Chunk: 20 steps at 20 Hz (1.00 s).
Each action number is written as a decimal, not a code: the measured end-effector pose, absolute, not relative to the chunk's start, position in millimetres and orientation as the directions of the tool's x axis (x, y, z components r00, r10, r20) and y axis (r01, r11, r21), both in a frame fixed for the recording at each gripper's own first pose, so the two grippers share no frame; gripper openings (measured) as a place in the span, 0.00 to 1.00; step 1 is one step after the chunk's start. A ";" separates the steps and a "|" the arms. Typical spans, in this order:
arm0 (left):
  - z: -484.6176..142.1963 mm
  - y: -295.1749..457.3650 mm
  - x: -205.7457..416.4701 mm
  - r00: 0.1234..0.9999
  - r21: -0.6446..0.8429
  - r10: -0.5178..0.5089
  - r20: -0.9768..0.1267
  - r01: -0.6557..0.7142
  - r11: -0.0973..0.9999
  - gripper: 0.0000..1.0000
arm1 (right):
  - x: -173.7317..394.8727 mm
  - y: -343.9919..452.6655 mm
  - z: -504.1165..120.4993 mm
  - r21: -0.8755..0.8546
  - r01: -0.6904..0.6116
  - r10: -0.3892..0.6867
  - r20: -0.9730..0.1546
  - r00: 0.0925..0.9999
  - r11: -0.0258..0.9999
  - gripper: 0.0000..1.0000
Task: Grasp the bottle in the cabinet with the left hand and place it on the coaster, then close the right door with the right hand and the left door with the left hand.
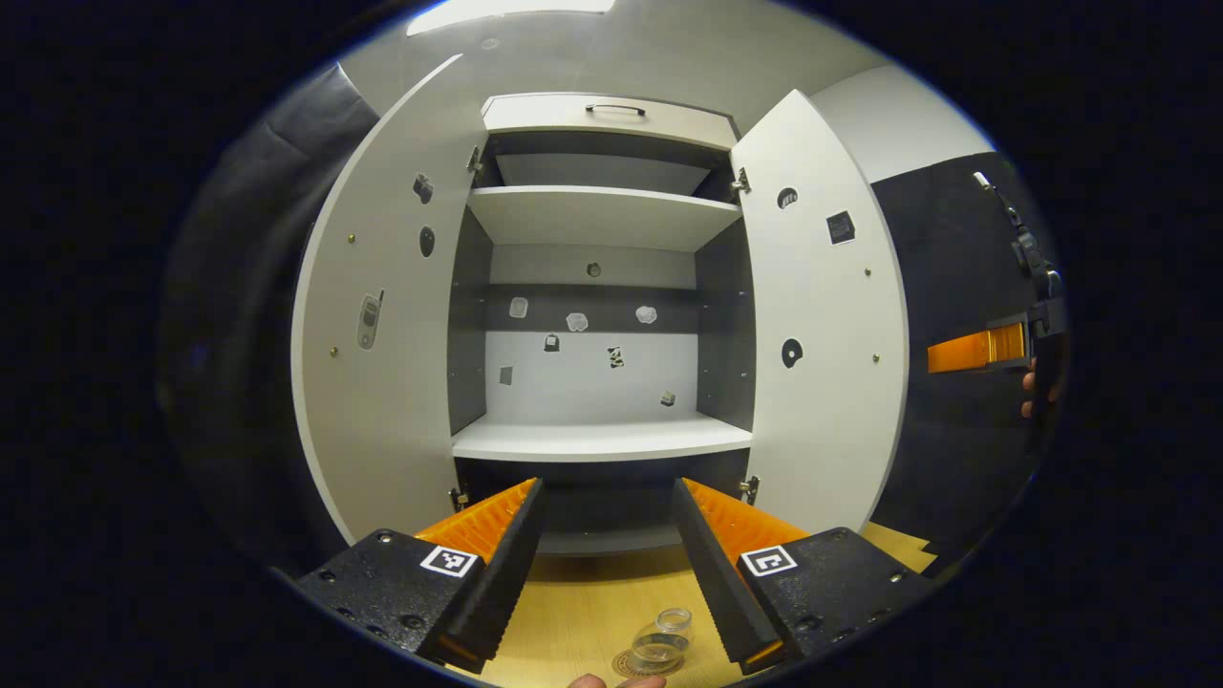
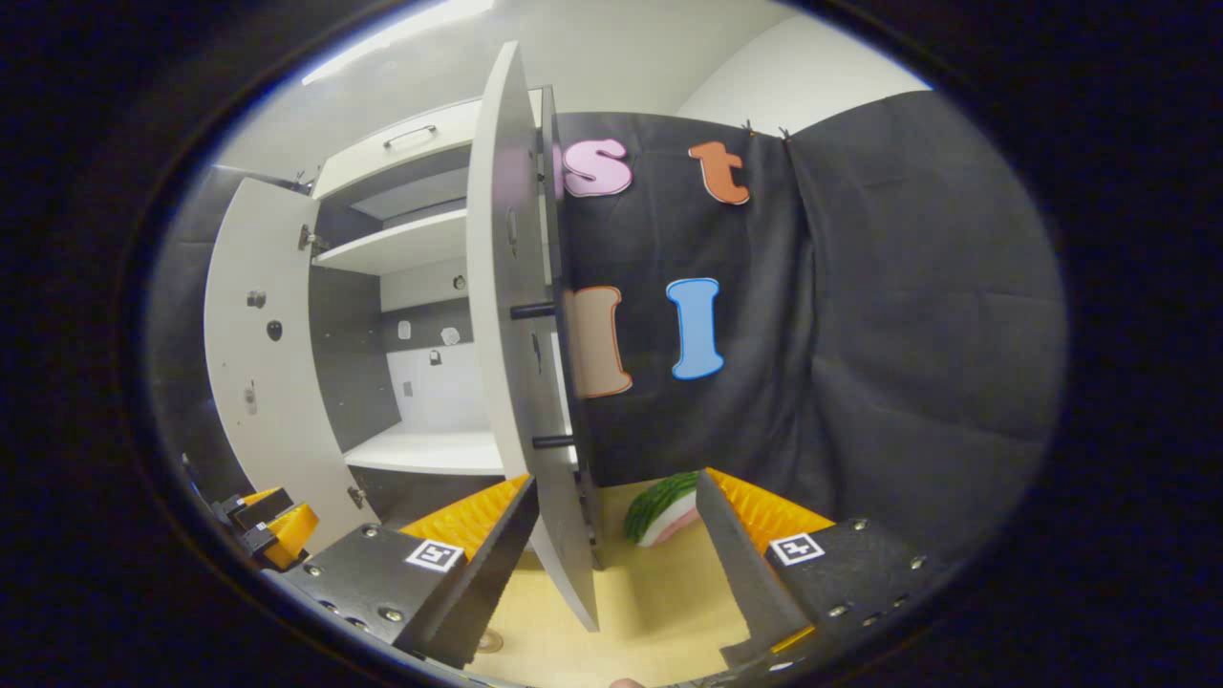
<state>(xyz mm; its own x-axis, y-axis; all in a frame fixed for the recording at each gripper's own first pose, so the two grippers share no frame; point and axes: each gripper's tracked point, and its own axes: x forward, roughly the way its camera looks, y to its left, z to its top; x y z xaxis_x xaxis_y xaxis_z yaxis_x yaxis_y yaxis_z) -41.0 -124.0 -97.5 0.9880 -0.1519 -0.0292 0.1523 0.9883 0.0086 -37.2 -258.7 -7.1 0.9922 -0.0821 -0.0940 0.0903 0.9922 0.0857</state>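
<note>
The wooden table [image 1: 583, 612] bears the coaster [image 1: 638, 666] (under the bottle [image 1: 663, 638]).

Cabinet [image 1: 602, 435] shelves and both door [image 1: 822, 315] panels white; side walls dark grey, back wall white crossed by a dark grey band and dotted with small stickers. Counter [image 1: 592, 612] light yellow wood-tone. Bottle [image 1: 661, 642] clear, colourless, on a pale patterned coaster [image 1: 626, 664]; watermelon slice [image 2: 659, 506] striped green rind, pink flesh.

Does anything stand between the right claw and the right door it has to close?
Nothing visible does. The right claw is open, and the right door's free edge shows between its fingers. A watermelon slice lies on the tabletop behind the door, outside its closing swing.
</note>
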 end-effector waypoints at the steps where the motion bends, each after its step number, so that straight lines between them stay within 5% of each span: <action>1: -98.9 -120.4 -41.9 0.989 0.013 -0.138 -0.044 0.139 0.990 0.86 | -27.5 -261.4 -5.8 0.086 0.080 -0.072 -0.093 0.993 0.993 1.00; 20: -98.2 -99.4 -61.8 0.993 0.022 -0.071 -0.093 0.073 0.997 0.86 | 13.3 -181.0 -12.2 0.121 -0.140 0.150 -0.078 0.986 0.983 0.98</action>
<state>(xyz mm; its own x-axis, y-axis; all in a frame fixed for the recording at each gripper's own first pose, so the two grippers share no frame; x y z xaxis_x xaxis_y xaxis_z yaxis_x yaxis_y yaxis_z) -61.8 -99.4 -98.2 0.9931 -0.0710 -0.0930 0.0733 0.9971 0.0224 13.3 -181.0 -12.2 0.9856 0.1498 -0.0780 -0.1398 0.9828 0.1208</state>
